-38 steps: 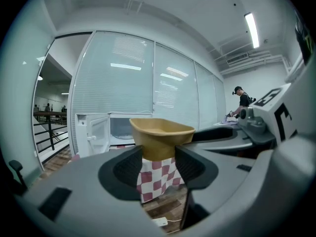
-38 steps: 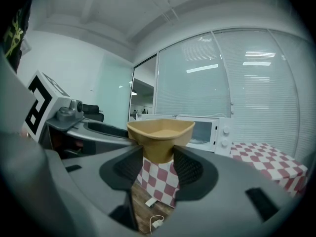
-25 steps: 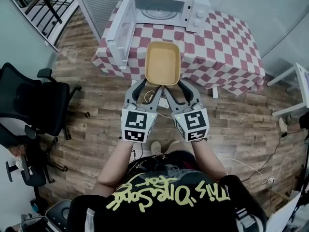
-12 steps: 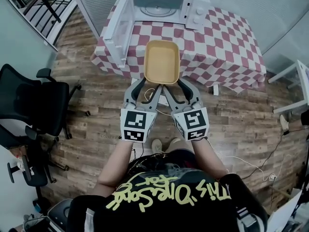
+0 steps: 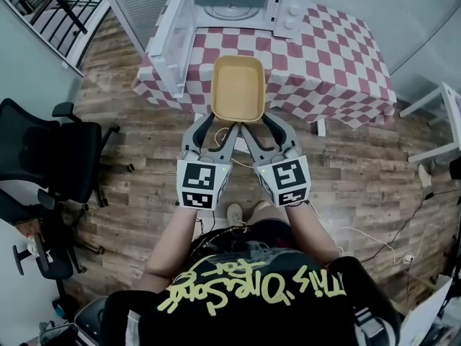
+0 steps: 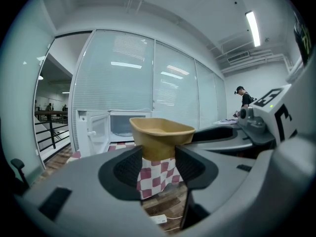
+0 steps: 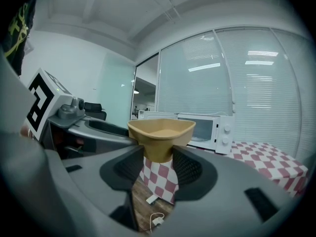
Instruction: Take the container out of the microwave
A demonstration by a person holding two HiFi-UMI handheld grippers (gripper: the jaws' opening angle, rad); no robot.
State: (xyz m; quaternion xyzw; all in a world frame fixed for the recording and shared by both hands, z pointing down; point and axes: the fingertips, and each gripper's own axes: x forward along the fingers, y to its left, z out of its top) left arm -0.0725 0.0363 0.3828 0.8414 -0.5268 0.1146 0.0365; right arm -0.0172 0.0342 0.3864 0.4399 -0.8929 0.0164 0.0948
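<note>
An empty tan rectangular container hangs in the air in front of the table, out of the microwave, whose door stands open. My left gripper is shut on the container's near left corner. The right gripper is shut on its near right corner, and its jaws have just closed a little further on it. In the left gripper view the container sits between the pads of that gripper. The right gripper view shows the container wedged between the jaws of the right gripper.
The microwave stands on a table with a red and white checked cloth. A black office chair is at the left on the wooden floor. A white side table stands at the right, and cables lie on the floor.
Both grippers and the container keep their place. The head view has tilted slightly, so the microwave and table sit a little higher in the picture.
</note>
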